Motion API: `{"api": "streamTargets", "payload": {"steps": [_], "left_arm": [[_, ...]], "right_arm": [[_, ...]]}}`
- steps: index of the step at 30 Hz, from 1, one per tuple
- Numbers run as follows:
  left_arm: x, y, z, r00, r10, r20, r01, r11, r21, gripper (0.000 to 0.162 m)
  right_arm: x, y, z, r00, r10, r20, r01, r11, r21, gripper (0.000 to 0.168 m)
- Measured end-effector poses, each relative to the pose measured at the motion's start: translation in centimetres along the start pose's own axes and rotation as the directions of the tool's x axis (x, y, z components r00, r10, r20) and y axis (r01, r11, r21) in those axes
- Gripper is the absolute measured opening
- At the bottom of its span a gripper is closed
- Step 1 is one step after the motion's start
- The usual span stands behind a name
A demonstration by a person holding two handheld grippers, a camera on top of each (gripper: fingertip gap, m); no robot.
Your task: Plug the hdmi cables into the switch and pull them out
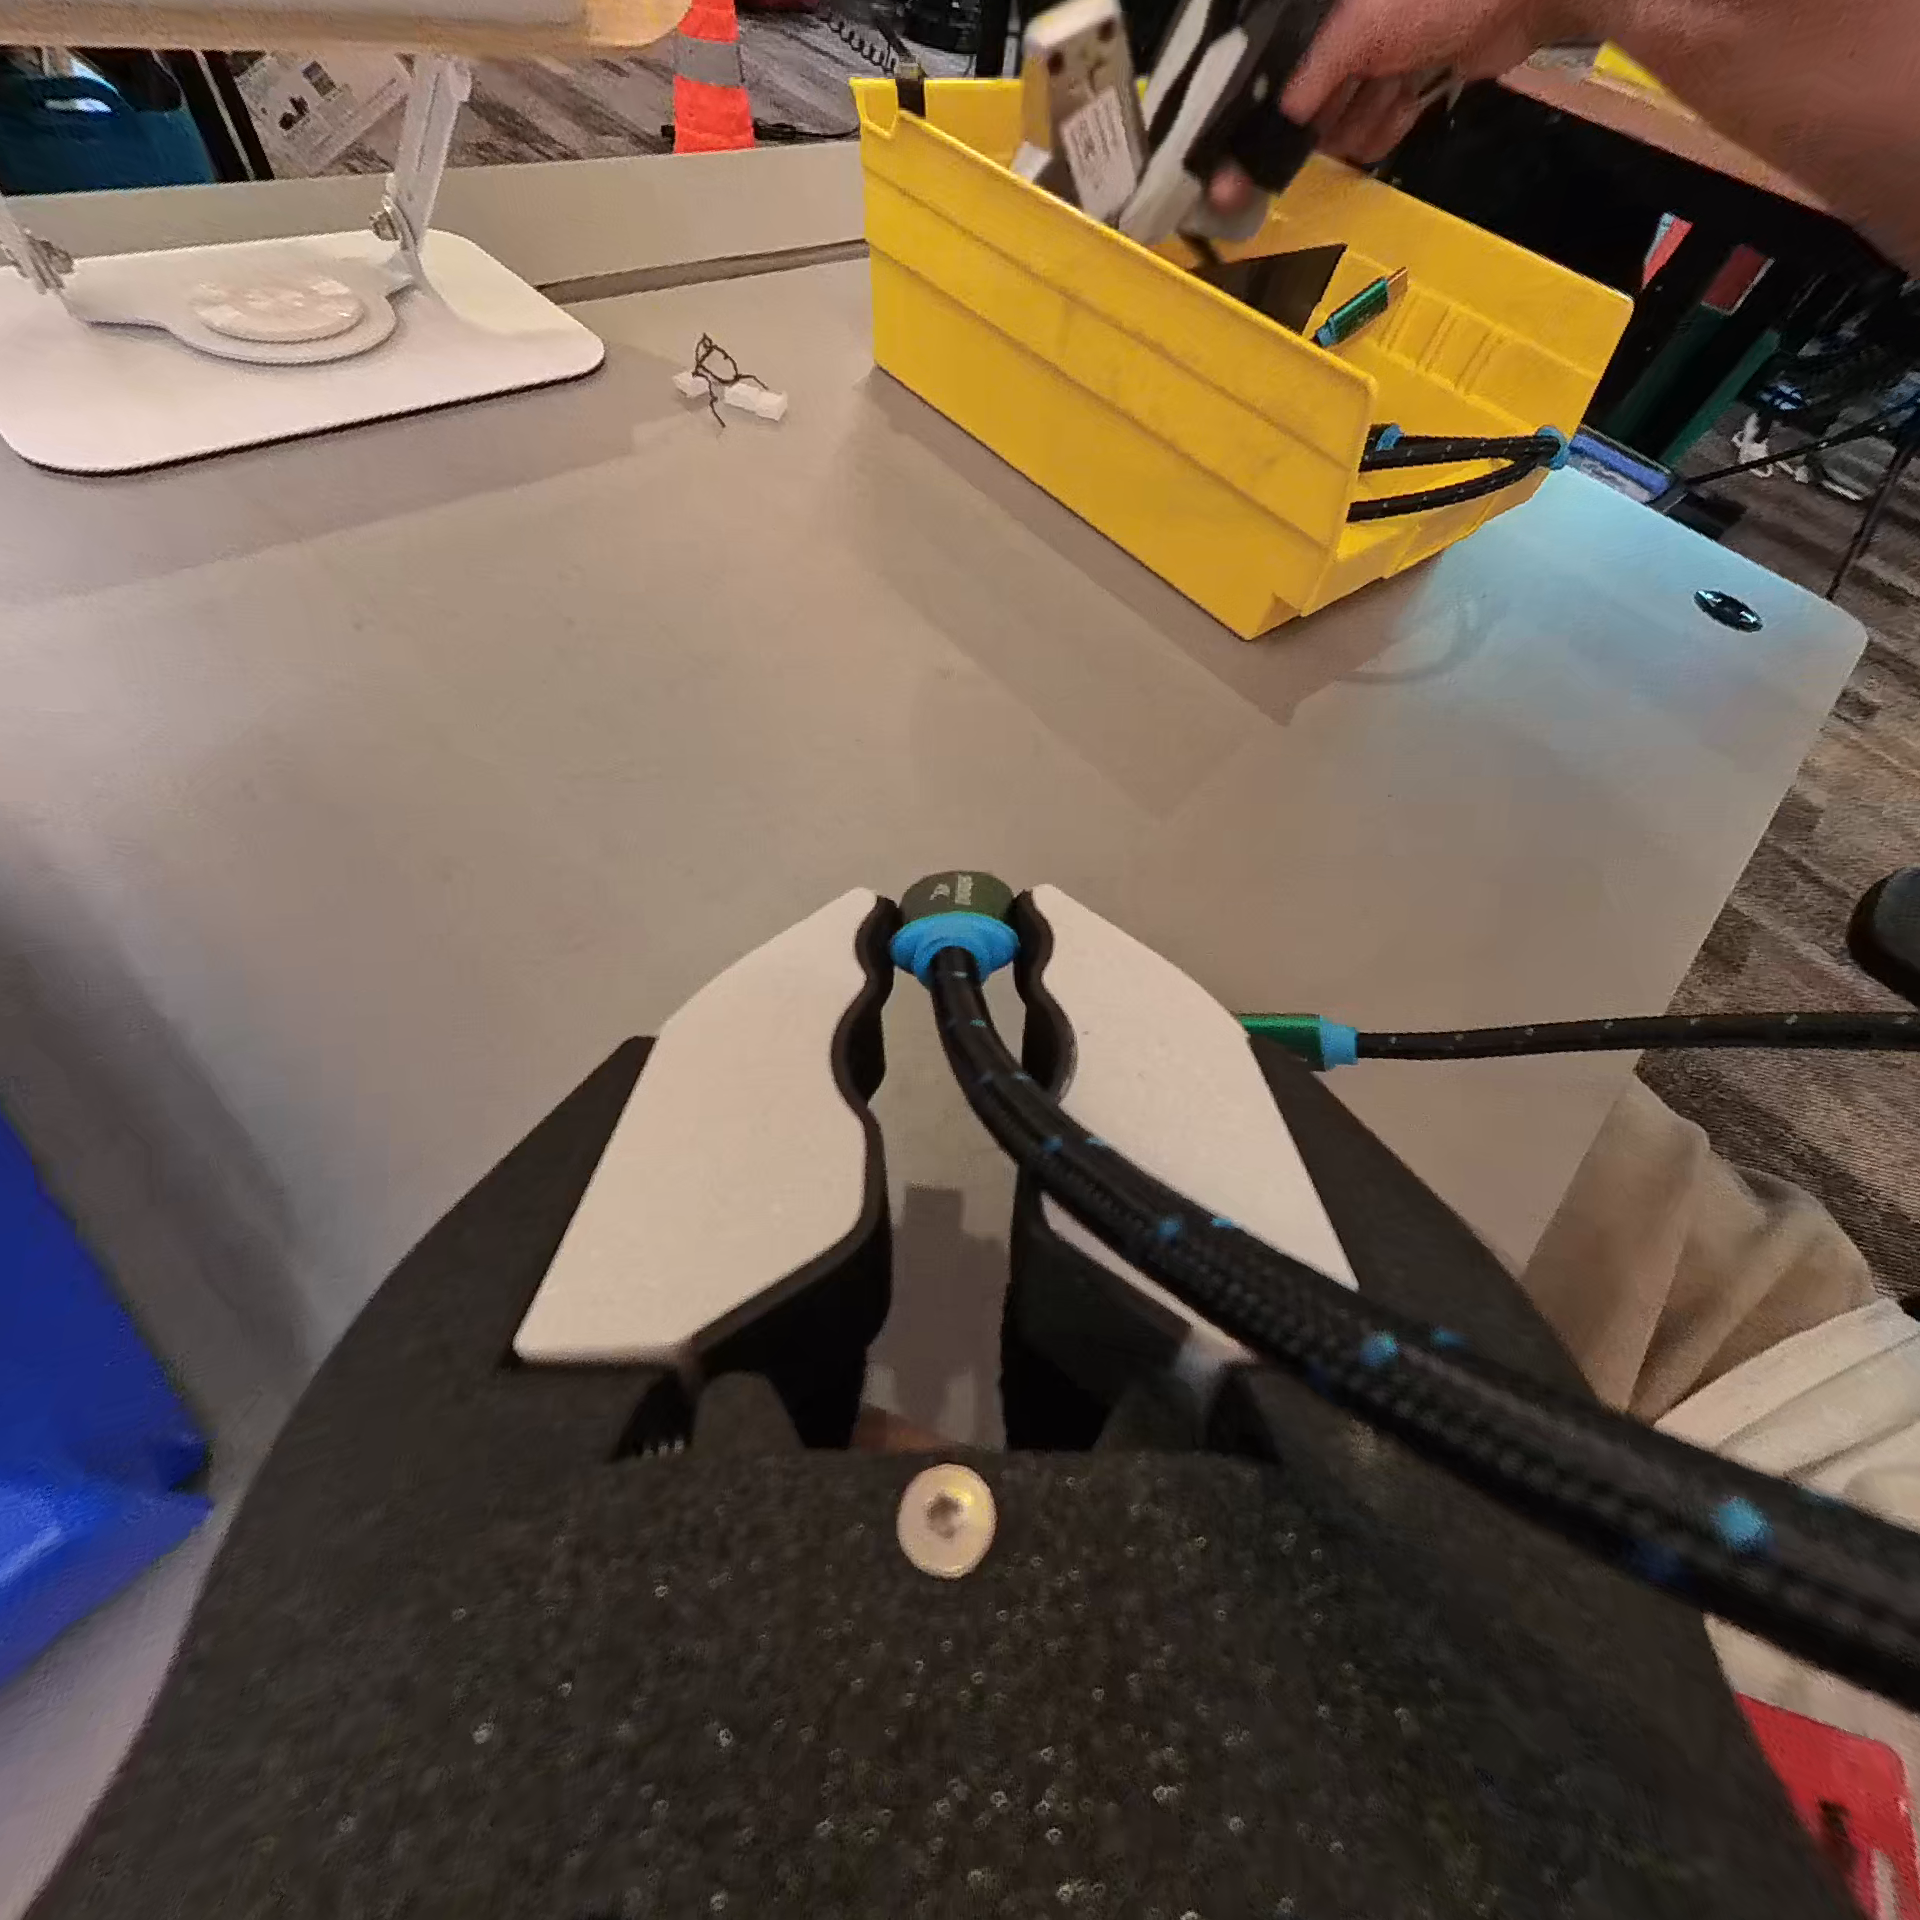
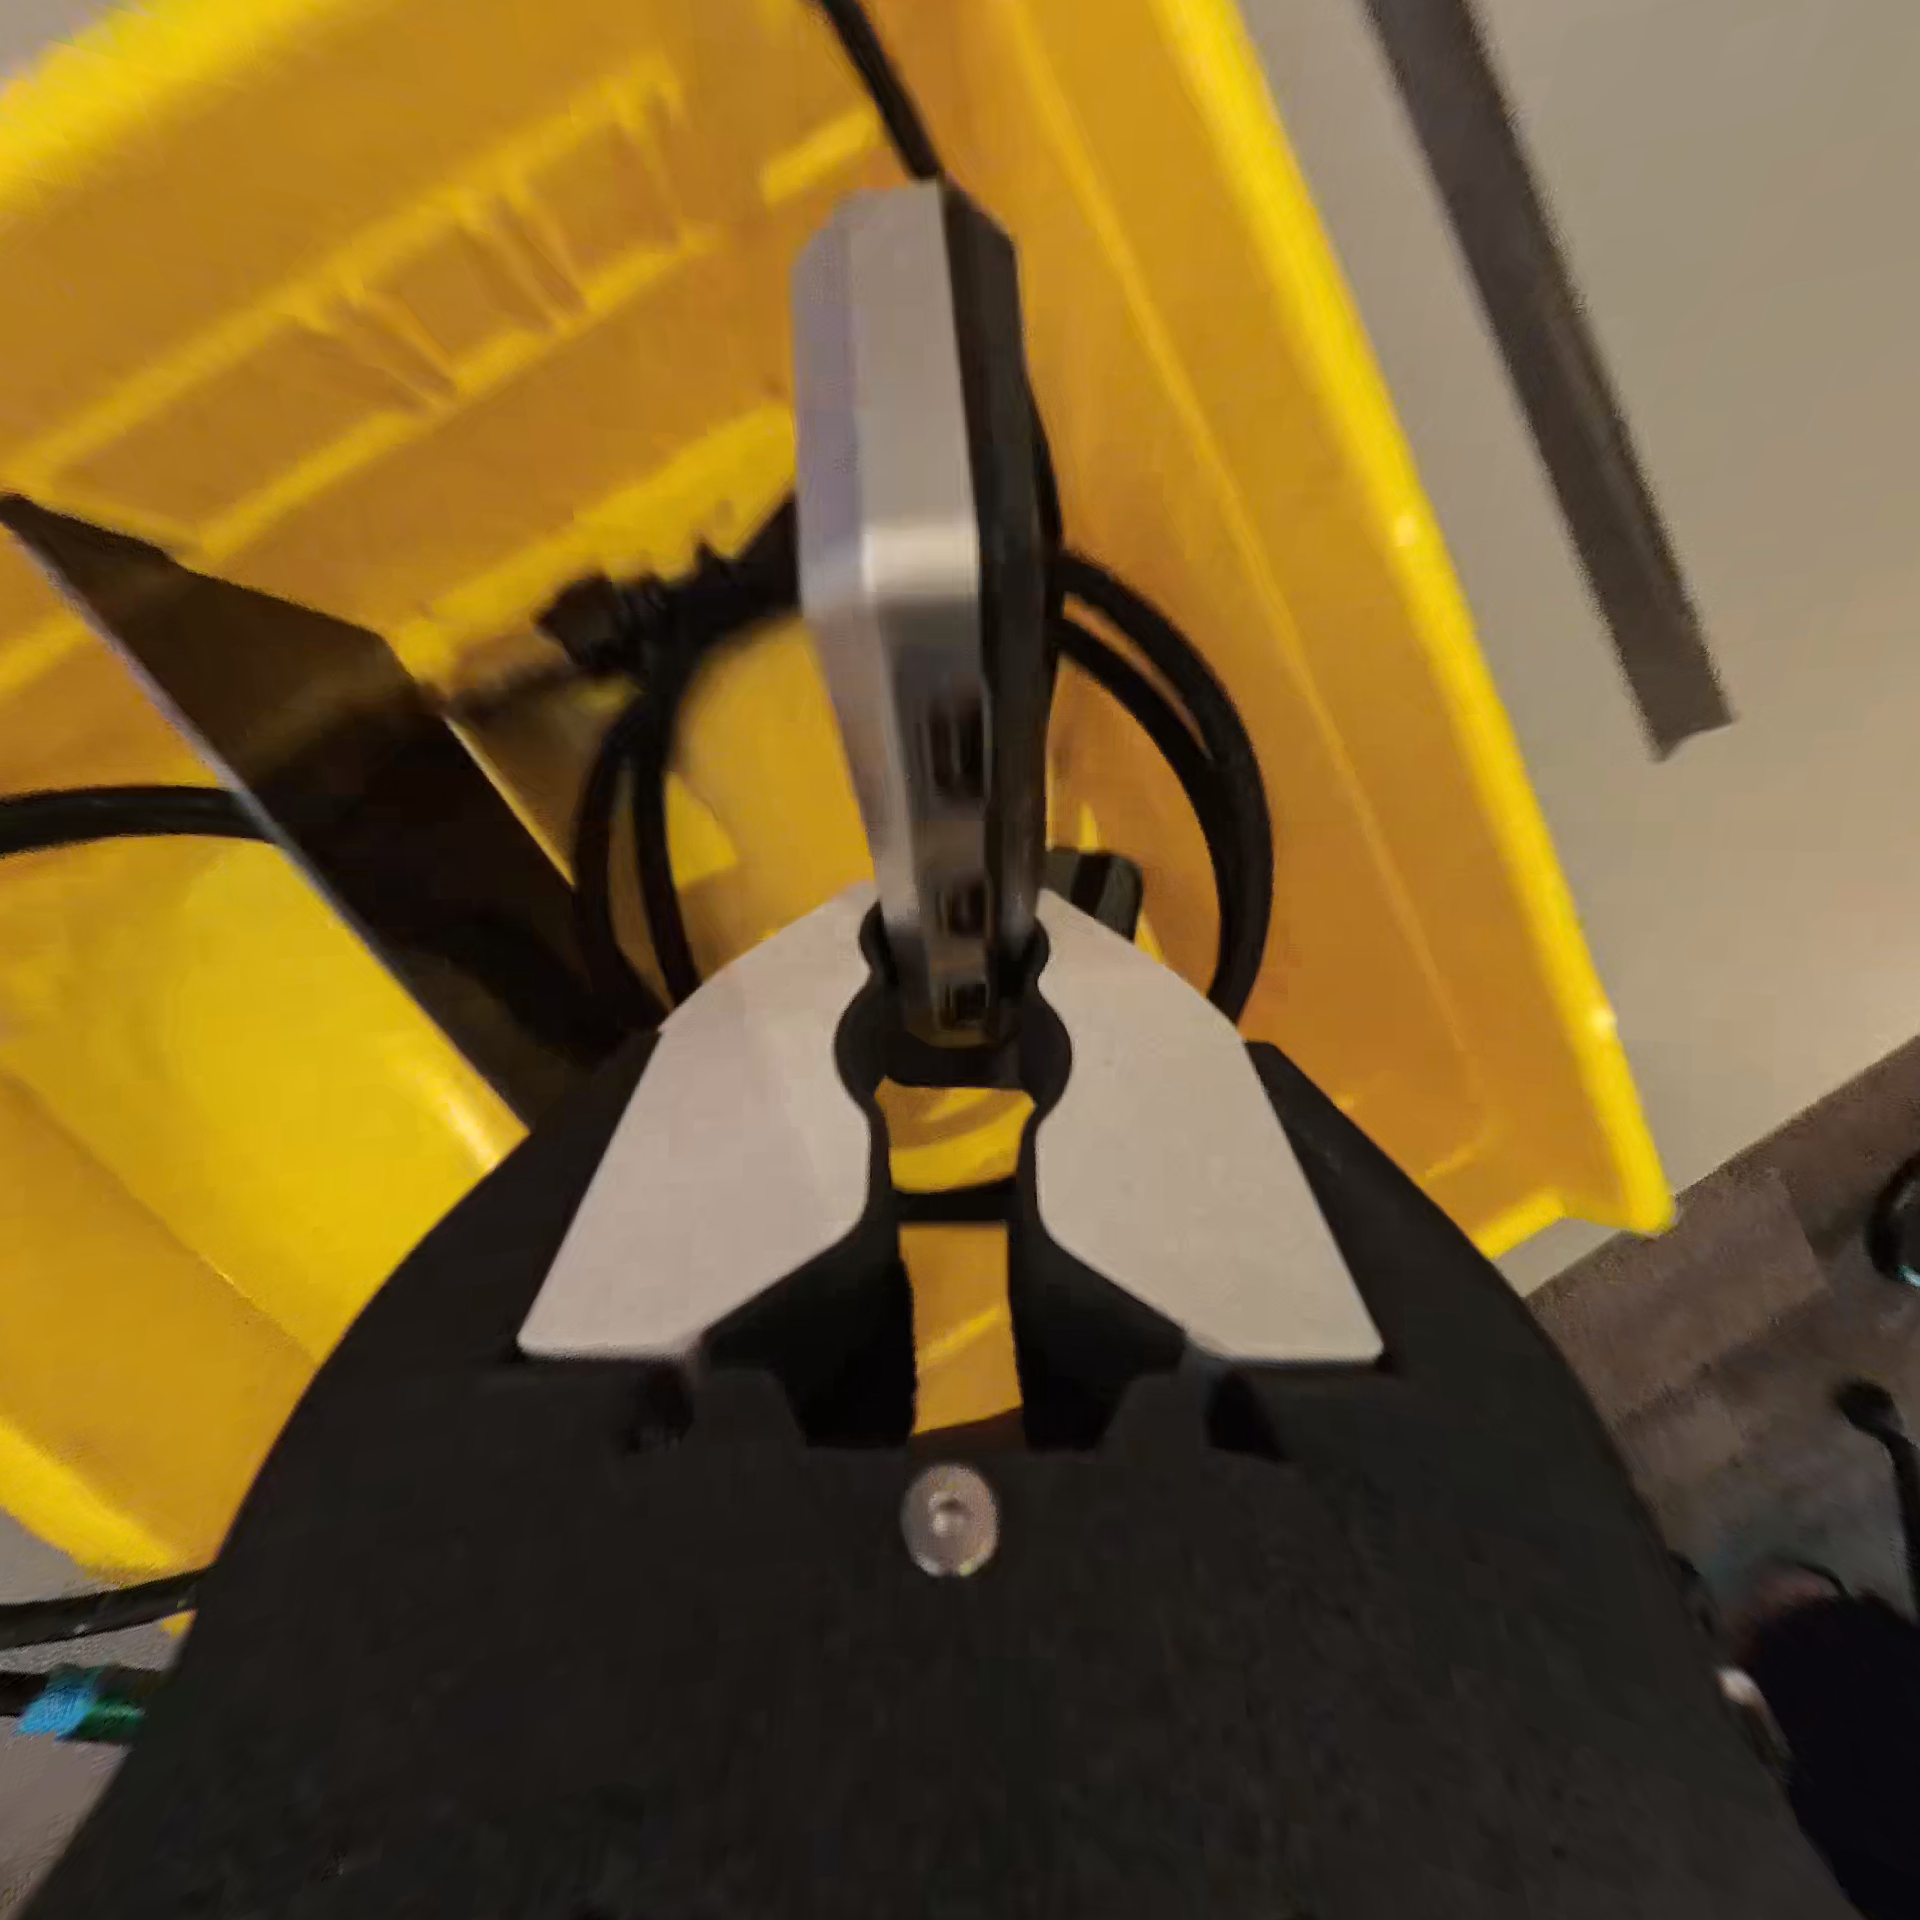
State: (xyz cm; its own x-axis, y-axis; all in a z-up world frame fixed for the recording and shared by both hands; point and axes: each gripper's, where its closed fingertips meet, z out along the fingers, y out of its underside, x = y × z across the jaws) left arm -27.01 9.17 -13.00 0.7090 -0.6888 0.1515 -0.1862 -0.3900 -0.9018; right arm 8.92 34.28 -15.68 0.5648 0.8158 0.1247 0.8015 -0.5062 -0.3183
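My left gripper point(image 1: 954, 914) is shut on the green plug point(image 1: 954, 896) of a black braided HDMI cable point(image 1: 1299, 1309), held low over the grey table point(image 1: 623, 727); the cable trails back to the right. My right gripper point(image 2: 951, 961) is shut on the silver switch point(image 2: 894, 561), held on edge above the yellow bin point(image 2: 312, 364). In the left wrist view the right gripper point(image 1: 1153, 213) and the switch point(image 1: 1081, 104) show over the bin point(image 1: 1122, 416). A second green plug point(image 1: 1294, 1037) lies at the table's right edge. A third plug point(image 1: 1361, 307) rests inside the bin.
A white stand base point(image 1: 270, 343) sits at the far left. Small white clips with black wire point(image 1: 732, 390) lie mid-table. Black coiled cables point(image 2: 1195, 779) and a dark flat piece point(image 2: 312, 707) lie in the bin. A blue object point(image 1: 73, 1403) is at the left. An orange cone point(image 1: 712, 78) stands beyond. Tip to tip, the grippers are about 45 centimetres apart.
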Motion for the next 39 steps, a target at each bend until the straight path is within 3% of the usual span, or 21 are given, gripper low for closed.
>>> {"api": "streamTargets", "payload": {"steps": [3, 6, 10, 14, 16, 18, 20, 23, 26, 28, 29, 30, 32, 36, 38, 39], "left_arm": [[-0.5, 0.0, -0.2, 0.999, 0.002, 0.046, -0.002, 1.0, -0.01, 0.022], [-1.0, -0.3, -0.6, 0.997, -0.003, 0.079, 0.003, 1.0, 0.001, 0.022], [-1.6, -0.3, -0.7, 0.994, 0.01, 0.108, -0.01, 1.0, 0.002, 0.022], [-1.9, -0.6, -0.9, 0.992, 0.021, 0.126, -0.022, 1.0, 0.01, 0.022], [-2.3, -0.6, -0.8, 0.988, 0.027, 0.15, -0.027, 1.0, -0.004, 0.022], [-2.9, -0.4, -0.7, 0.982, 0.017, 0.191, -0.012, 1.0, -0.026, 0.022], [-3.1, -0.5, -0.6, 0.977, -0.013, 0.211, 0.018, 1.0, -0.025, 0.022], [-3.2, -0.8, -0.5, 0.971, -0.014, 0.238, 0.02, 1.0, -0.02, 0.022], [-3.4, -0.7, -0.5, 0.964, -0.012, 0.265, 0.021, 0.999, -0.031, 0.022], [-3.4, -0.3, -0.4, 0.961, -0.005, 0.276, 0.019, 0.999, -0.048, 0.022], [-3.3, -0.2, -0.4, 0.96, 0.002, 0.279, 0.015, 0.998, -0.057, 0.022], [-3.3, 0.1, -0.4, 0.958, 0.006, 0.286, 0.014, 0.998, -0.067, 0.022], [-2.8, 0.0, -0.3, 0.965, 0.002, 0.263, 0.012, 0.999, -0.052, 0.022], [-0.4, -0.5, -0.6, 0.989, 0.018, 0.145, -0.019, 1.0, 0.0, 0.049], [1.5, -0.7, -0.7, 0.996, 0.065, 0.063, -0.066, 0.998, 0.012, 0.047], [1.6, -0.7, -0.8, 0.992, 0.099, 0.074, -0.099, 0.995, 0.002, 0.036]], "right_arm": [[0.9, 1.4, 1.6, 0.997, 0.013, -0.074, -0.022, 0.992, -0.123, 0.022], [0.8, 0.8, 0.3, 0.995, 0.028, -0.092, -0.034, 0.997, -0.067, 0.027], [2.1, 1.9, -4.0, 0.963, 0.05, -0.264, -0.051, 0.999, 0.0, 0.044], [0.3, 2.3, -9.7, 0.904, 0.145, -0.402, -0.072, 0.979, 0.192, 0.043], [-4.2, 1.1, -11.6, 0.914, 0.191, -0.358, -0.064, 0.939, 0.337, 0.042], [-11.8, -1.7, -12.5, 0.961, 0.152, -0.231, -0.017, 0.866, 0.5, 0.042], [-22.6, -4.5, -12.6, 0.998, -0.048, -0.042, 0.064, 0.78, 0.622, 0.045], [-36.8, -7.2, -13.6, 0.942, -0.317, 0.114, 0.123, 0.637, 0.761, 0.048], [-43.9, -9.1, -14.0, 0.912, -0.393, 0.113, 0.145, 0.57, 0.809, 0.049], [-45.4, -10.1, -13.4, 0.921, -0.388, 0.041, 0.202, 0.564, 0.8, 0.035], [-46.0, -10.2, -13.1, 0.914, -0.405, 0.007, 0.242, 0.561, 0.792, 0.013], [-45.7, -10.3, -12.9, 0.913, -0.402, -0.067, 0.301, 0.554, 0.776, 0.006], [-44.7, -10.5, -13.9, 0.913, -0.377, -0.158, 0.354, 0.534, 0.768, 0.005], [-39.1, -9.9, -18.0, 0.922, -0.277, -0.271, 0.381, 0.525, 0.761, 0.005], [-35.7, -9.5, -21.0, 0.934, -0.213, -0.287, 0.357, 0.532, 0.768, 0.005], [-34.0, -9.2, -22.6, 0.934, -0.179, -0.308, 0.355, 0.53, 0.77, 0.005]]}}
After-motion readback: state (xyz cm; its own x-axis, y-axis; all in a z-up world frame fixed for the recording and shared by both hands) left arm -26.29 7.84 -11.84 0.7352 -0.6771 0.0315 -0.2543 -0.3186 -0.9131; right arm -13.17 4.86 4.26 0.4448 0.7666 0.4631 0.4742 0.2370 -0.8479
